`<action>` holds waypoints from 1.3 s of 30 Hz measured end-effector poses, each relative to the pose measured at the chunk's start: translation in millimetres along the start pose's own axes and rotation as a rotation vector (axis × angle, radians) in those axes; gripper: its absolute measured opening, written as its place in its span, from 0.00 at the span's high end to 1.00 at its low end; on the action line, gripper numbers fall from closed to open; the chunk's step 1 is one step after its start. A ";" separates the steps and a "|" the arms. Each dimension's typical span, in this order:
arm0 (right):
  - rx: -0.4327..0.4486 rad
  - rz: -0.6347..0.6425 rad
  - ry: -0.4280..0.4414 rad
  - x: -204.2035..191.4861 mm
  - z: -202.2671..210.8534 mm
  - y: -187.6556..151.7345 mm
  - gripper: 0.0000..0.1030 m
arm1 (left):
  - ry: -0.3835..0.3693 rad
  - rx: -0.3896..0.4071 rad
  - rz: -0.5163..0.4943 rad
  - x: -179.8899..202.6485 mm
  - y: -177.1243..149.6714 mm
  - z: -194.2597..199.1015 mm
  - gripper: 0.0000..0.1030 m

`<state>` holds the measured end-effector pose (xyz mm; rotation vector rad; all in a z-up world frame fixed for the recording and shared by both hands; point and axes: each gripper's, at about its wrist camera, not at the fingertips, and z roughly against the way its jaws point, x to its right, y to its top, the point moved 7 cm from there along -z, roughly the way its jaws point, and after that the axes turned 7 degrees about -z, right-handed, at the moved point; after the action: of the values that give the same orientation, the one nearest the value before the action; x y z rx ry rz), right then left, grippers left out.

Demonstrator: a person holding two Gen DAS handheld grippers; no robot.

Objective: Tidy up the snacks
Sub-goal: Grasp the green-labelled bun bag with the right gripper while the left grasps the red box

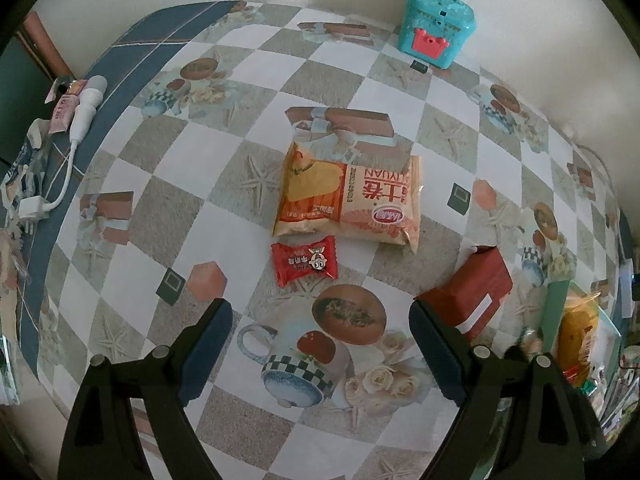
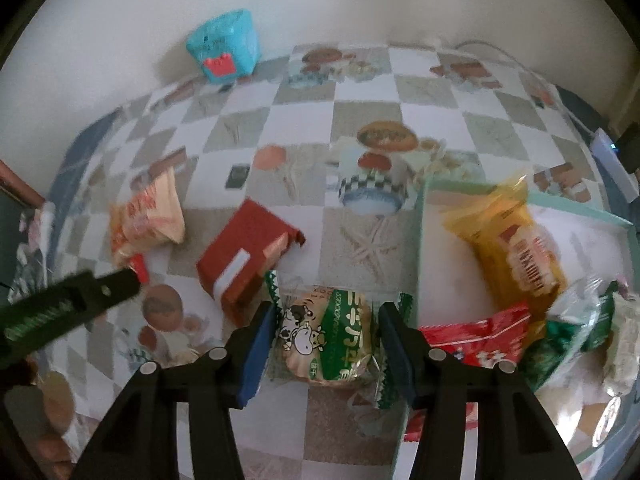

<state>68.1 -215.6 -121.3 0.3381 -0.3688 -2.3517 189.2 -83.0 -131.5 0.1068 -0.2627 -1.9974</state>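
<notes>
Green-wrapped snack clamped between right hand-held gripper fingers, tray beside

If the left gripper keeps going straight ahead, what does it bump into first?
Probably the small red candy, which lies just ahead of the open left gripper. The orange snack bag sits right behind it. Depth is hard to judge.

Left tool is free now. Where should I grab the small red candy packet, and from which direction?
Take the small red candy packet across its puffy middle, coming straight down from above with the open left tool. It lies flat on the tablecloth, and its far edge is close to the orange snack bag, so a side approach looks crowded.
</notes>
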 end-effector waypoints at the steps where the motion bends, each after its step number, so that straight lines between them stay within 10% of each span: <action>1: 0.005 -0.008 0.009 1.0 3.8 2.2 0.46 | -0.001 0.002 -0.002 -1.5 -1.4 2.5 0.12; 29: 0.073 -0.259 -0.014 87.0 61.6 37.6 0.45 | -0.033 0.081 -0.319 97.6 -10.0 0.2 0.14; 39: 0.060 -0.260 -0.005 87.3 58.6 35.5 0.46 | 0.027 0.089 -0.420 124.1 -20.4 -17.7 0.40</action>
<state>8.5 -291.3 -66.4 0.4309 -0.4200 -2.5995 121.6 -189.2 -148.1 0.2636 -0.3327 -2.3983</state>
